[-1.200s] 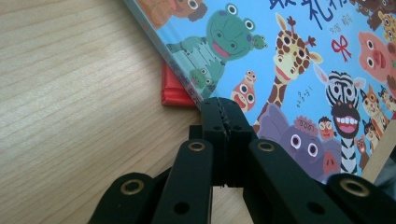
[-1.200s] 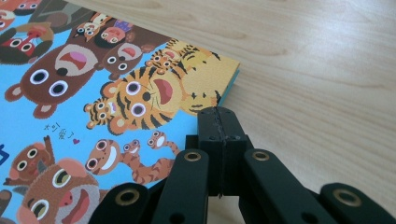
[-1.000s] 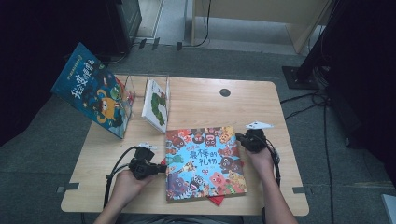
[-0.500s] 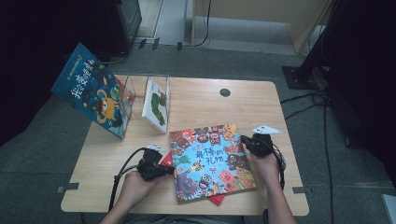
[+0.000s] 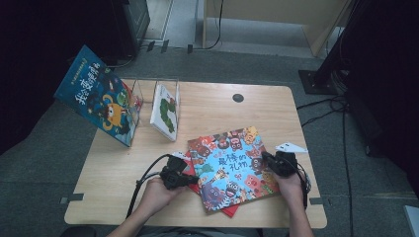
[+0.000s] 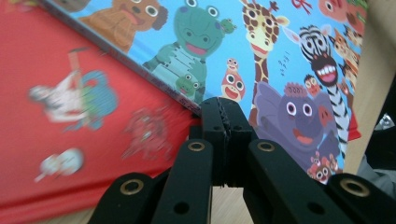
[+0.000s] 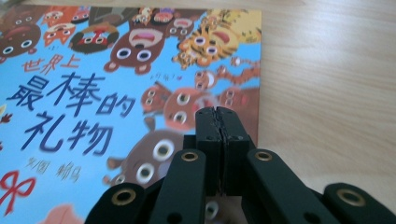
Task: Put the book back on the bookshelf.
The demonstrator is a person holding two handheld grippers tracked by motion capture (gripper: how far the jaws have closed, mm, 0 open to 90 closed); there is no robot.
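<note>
Both claws, left [image 5: 190, 178] and right [image 5: 267, 159], were closed flat against opposite edges of the blue animal picture book [image 5: 232, 168], skewed atop a red book [image 5: 225, 210] near the bench's front; squaring it seemed next.

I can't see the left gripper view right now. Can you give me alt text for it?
The left hand-held gripper, jaws shut together, points at the edge of a blue animal picture book that lies on top of a red book. A strip of wooden table shows at the right.
</note>
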